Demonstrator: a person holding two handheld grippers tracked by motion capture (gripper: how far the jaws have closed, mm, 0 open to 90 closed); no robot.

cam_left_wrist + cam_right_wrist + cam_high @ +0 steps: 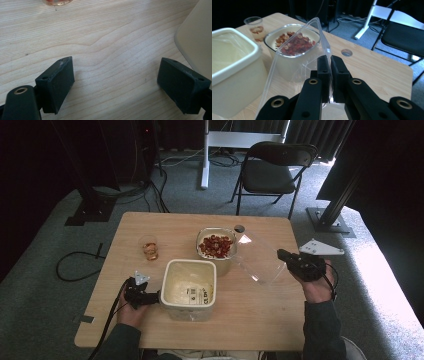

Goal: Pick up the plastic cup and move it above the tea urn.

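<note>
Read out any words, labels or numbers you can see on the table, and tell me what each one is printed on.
Print on the inside bottom of the cream tub: a small dark label and a line of larger characters, too blurred to read.
Clear lid, bowl of red pieces, small cup: no text to be seen.

You have two grippers: the left gripper (pixel 159 296) and the right gripper (pixel 281 254). Beside your left gripper stands one empty tub (pixel 190 289). Ahead of your right gripper sits one tub of red pieces (pixel 216 247). Between your right jaws is one clear lid (pixel 257 260). Beyond your left gripper stands one cup (pixel 149 247). One table (pixel 260 315) carries them all, and one chair (pixel 272 170) stands beyond it.
</note>
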